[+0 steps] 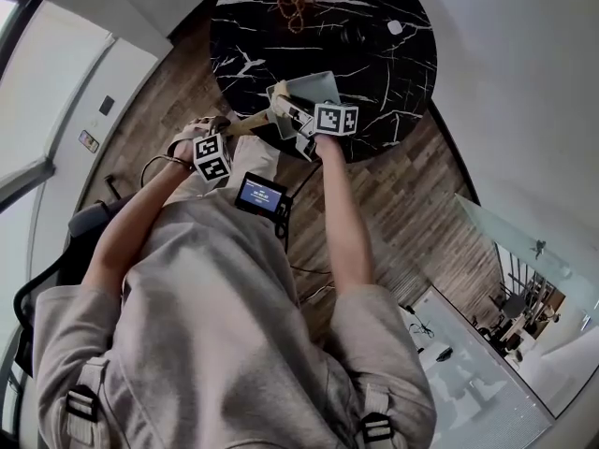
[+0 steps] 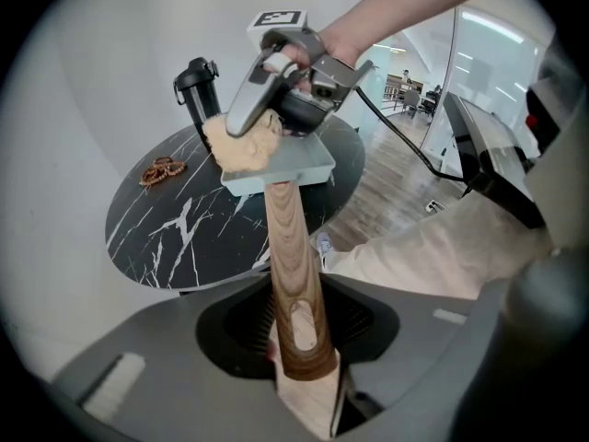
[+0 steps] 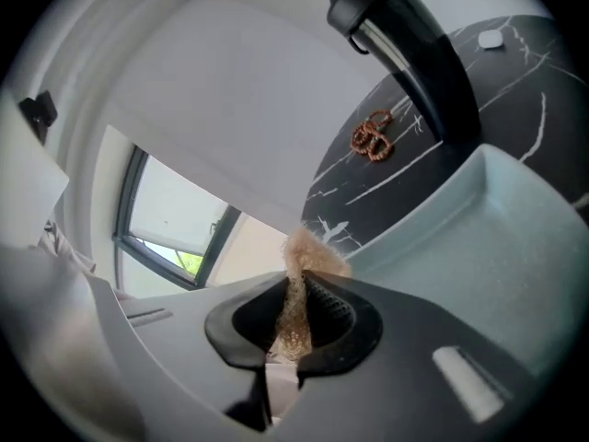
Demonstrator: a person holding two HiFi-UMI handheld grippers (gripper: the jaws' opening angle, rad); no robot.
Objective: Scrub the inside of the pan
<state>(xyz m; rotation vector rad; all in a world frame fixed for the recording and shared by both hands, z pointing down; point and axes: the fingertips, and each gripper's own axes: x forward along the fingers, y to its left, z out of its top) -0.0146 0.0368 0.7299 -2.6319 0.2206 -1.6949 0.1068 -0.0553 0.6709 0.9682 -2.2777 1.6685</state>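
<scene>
A pale grey-green square pan [image 1: 314, 90] with a long wooden handle [image 2: 293, 265] hangs over the near edge of a round black marble table [image 1: 253, 26]. My left gripper [image 2: 299, 339] is shut on the end of that handle, seen at the left of the head view [image 1: 229, 134]. My right gripper [image 1: 298, 115] is above the pan's near rim, shut on a tan scrub pad [image 3: 299, 279]. In the left gripper view the scrub pad [image 2: 241, 145] hangs at the rim of the pan [image 2: 294, 168]. The pan's inside [image 3: 502, 238] fills the right gripper view's right side.
On the table stand a black bottle [image 2: 195, 86], a small brown knotted item [image 2: 164, 168] and a small white object [image 1: 395, 27]. A small lit screen [image 1: 262, 195] hangs at the person's chest. Wood floor [image 1: 393, 195] surrounds the table.
</scene>
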